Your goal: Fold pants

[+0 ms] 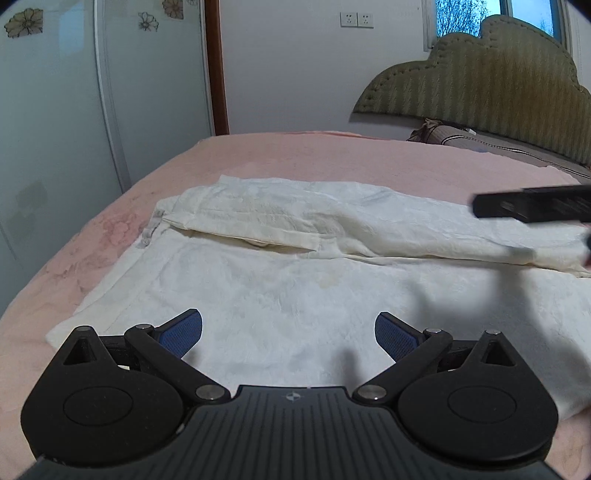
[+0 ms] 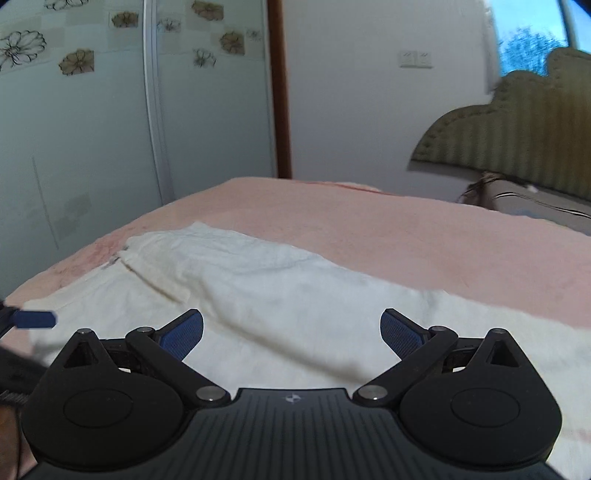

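Observation:
White pants (image 1: 280,266) lie spread on a pink bed (image 1: 332,155), waistband to the left, one leg folded over along the far side. My left gripper (image 1: 288,332) is open and empty, hovering over the near part of the pants. My right gripper (image 2: 291,334) is open and empty above the pants (image 2: 280,295). Part of the right gripper's black body (image 1: 532,208) shows blurred at the right edge of the left wrist view. A blue pad of the left gripper (image 2: 35,319) shows at the left edge of the right wrist view.
A padded green headboard (image 1: 480,74) and a brown pillow (image 1: 480,142) stand at the back right. Sliding glass wardrobe doors (image 1: 74,110) run along the bed's left side. A white wall with sockets (image 1: 356,19) lies behind.

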The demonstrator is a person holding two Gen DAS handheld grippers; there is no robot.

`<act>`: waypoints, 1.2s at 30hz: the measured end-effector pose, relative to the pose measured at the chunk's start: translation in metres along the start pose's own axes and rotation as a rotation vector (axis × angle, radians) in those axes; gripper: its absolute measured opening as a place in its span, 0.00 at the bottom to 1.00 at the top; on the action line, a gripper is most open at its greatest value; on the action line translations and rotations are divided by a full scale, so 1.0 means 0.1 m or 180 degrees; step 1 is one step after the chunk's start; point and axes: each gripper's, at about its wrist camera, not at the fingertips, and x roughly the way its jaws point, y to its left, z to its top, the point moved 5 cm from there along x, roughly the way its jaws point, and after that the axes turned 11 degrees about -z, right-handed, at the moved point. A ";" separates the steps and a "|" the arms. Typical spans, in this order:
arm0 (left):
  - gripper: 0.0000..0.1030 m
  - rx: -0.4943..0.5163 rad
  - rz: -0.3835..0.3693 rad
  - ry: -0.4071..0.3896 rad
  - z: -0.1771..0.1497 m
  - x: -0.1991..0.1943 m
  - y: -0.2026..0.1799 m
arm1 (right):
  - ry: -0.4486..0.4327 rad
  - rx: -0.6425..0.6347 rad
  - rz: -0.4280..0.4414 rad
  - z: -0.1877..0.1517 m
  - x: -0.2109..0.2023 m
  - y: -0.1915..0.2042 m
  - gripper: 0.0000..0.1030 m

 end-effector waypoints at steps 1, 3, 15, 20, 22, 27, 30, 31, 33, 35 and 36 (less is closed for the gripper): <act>0.99 0.0005 0.0001 0.0026 0.00 0.04 0.02 | 0.0110 0.0018 0.0039 0.08 0.24 -0.03 1.00; 0.99 0.0029 0.0021 0.0081 0.02 0.12 0.07 | 0.0215 0.0025 0.0060 0.20 0.64 -0.08 1.00; 0.98 -0.0440 0.0247 0.0465 0.47 0.77 0.93 | 0.0720 -0.0271 0.0391 0.57 2.12 0.24 1.00; 0.99 -0.0534 0.0288 0.0522 0.57 0.95 1.14 | 0.0794 -0.0678 0.0524 0.57 2.30 0.50 0.95; 0.99 -0.0481 0.0338 0.0499 0.64 1.00 1.16 | 0.0733 -0.0753 0.0686 0.59 2.27 0.54 0.78; 0.99 -0.0463 0.0304 0.0417 0.84 1.14 1.16 | 0.0666 -0.0680 0.0808 0.63 2.18 0.50 0.24; 0.99 -0.0546 0.0205 0.0347 0.95 1.21 1.16 | 0.0456 -0.0877 0.0658 0.62 2.06 0.55 0.14; 0.99 -0.0583 0.0169 0.0314 0.99 1.23 1.17 | 0.0341 -0.1033 0.0571 0.60 2.00 0.61 0.12; 0.99 -0.0715 0.0062 0.0247 1.08 1.26 1.20 | -0.0001 -0.1537 0.0328 0.51 1.79 0.79 0.10; 0.98 -0.0947 -0.0163 0.0179 1.17 1.29 1.24 | -0.0334 -0.2032 0.0132 0.36 1.56 0.98 0.10; 0.98 -0.1096 -0.0275 0.0150 1.20 1.30 1.27 | -0.0473 -0.2236 0.0047 0.29 1.46 1.04 0.10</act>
